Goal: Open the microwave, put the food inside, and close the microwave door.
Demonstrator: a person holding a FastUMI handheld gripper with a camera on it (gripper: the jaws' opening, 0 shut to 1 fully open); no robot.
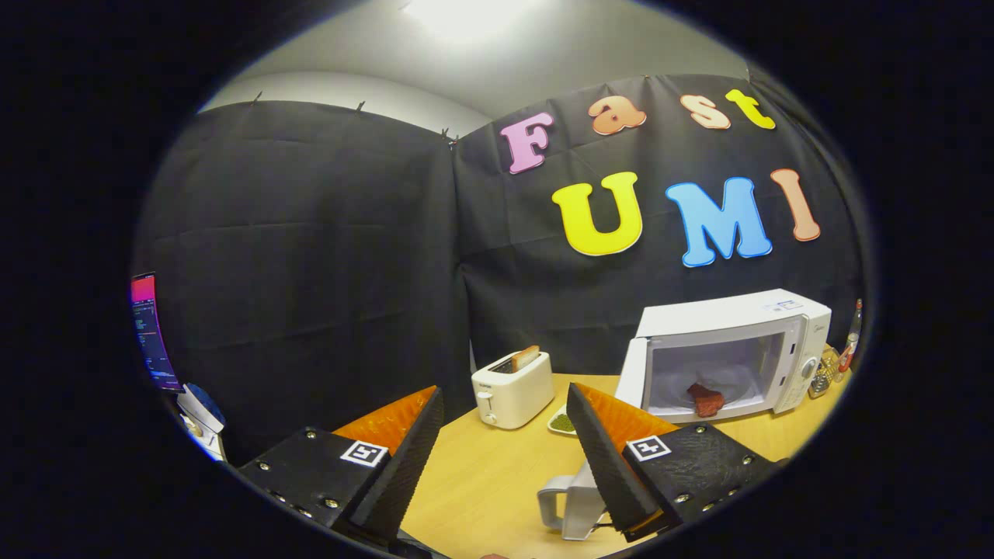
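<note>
Claw (505, 407) fingers stand wide apart over the near part of the wooden surface (481, 473), with nothing gripped between them. Just ahead of them, beyond the gap, stands a white toaster (512, 388) with a slice of toast (526, 357) poking out of its slot. A small white dish (561, 421) holding something green lies just right of the toaster, partly hidden behind the right finger. Near the right finger's base, a white handled object (567, 505) sits on the surface; what it is cannot be told.

Farther right and beyond the fingers, the white microwave (734, 353) stands on the surface with its door (630, 374) swung open to the left. Inside its lit cavity lies the food (705, 400), a reddish-brown chunk, resting on the cavity floor toward the front. Right of the microwave stand a small metal grater-like item (821, 380) and a bottle (852, 341) with a red label.

At the far left, well apart from everything on the surface, a lit screen (151, 330) glows against the dark booth wall, with a white-and-blue object (200, 415) below it.
</note>
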